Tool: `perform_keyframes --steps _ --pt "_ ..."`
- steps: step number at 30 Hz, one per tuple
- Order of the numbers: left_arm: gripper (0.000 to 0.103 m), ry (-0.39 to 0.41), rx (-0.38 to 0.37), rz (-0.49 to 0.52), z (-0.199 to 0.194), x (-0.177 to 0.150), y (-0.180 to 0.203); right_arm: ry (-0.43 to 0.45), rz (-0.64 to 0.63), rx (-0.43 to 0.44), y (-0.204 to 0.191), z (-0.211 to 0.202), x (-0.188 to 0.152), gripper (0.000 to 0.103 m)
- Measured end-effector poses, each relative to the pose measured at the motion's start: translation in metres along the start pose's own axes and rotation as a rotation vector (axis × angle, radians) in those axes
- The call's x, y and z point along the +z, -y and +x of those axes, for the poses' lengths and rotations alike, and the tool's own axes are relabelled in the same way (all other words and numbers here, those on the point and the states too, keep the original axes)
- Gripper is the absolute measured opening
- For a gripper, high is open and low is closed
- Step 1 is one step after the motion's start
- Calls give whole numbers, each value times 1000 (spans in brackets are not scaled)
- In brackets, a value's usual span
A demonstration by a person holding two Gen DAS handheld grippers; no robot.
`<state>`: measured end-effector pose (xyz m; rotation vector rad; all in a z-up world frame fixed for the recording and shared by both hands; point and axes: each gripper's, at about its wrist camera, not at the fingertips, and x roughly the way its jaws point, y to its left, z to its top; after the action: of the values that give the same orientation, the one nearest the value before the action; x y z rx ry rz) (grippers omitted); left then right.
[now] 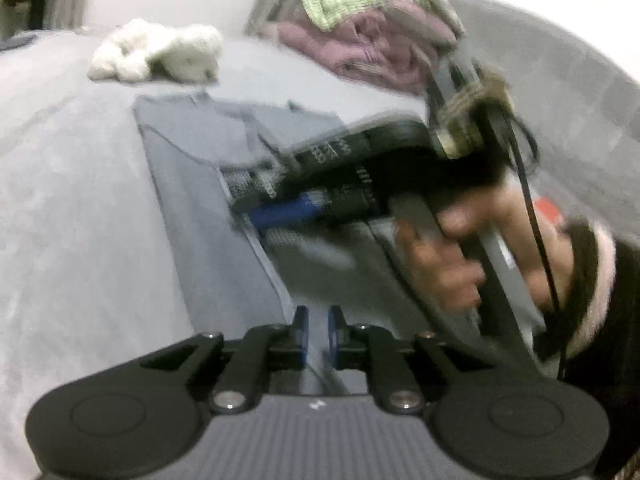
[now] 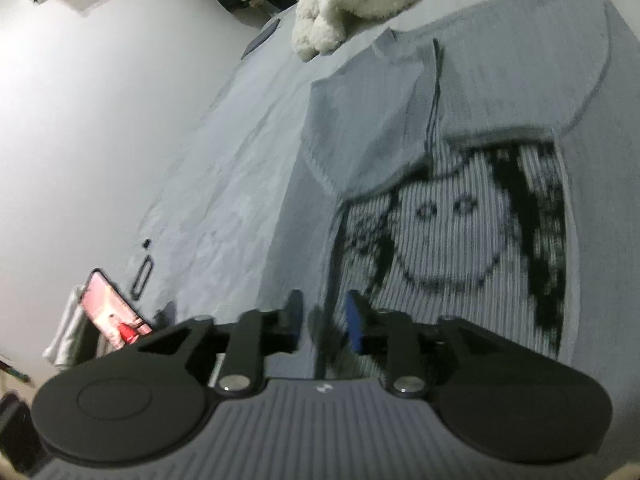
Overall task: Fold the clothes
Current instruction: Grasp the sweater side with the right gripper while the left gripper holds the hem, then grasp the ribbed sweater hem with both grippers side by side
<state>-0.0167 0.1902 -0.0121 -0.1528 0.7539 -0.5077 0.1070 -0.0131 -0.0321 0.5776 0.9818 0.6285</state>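
Ribbed grey knit sweater (image 2: pixel 460 128) with a drawn face lies flat ahead of the right gripper (image 2: pixel 323 318), whose blue-padded fingers stand slightly apart over its hem. Left gripper (image 1: pixel 318 330) has its fingers nearly together around a fabric edge; fluffy white plush toy (image 1: pixel 156 50) sits well beyond.

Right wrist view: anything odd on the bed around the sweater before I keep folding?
Nothing damaged or spilled. A white plush dog lies just beyond the grey sweater, near its collar end. A lit phone sits at the bed's edge, well apart.
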Motion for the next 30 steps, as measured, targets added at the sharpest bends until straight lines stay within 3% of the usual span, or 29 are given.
perform_keyframes --steps 4,7,9,11,13,15,24,30 --pt "10 42 64 -4 -9 2 -7 -27 22 26 -4 -8 -16 33" --pt "10 20 101 -5 -4 0 -13 -47 3 18 -10 -10 -27 30" --pt "9 -33 127 21 4 -3 -12 -52 3 11 -12 -12 -33 4" --pt "8 -80 157 56 14 -8 -11 -56 4 4 -13 -15 -39 4" --pt "8 -75 155 75 11 -9 -8 -61 4 -2 -15 -18 -44 6" --pt "9 -69 140 63 6 -8 -9 -66 5 -9 -17 -20 -50 16" --pt "9 -97 101 125 -9 -25 10 -109 -11 -12 -24 -48 -87 14" --pt "9 -143 26 182 -29 -47 26 -147 14 10 -28 -73 -115 16"
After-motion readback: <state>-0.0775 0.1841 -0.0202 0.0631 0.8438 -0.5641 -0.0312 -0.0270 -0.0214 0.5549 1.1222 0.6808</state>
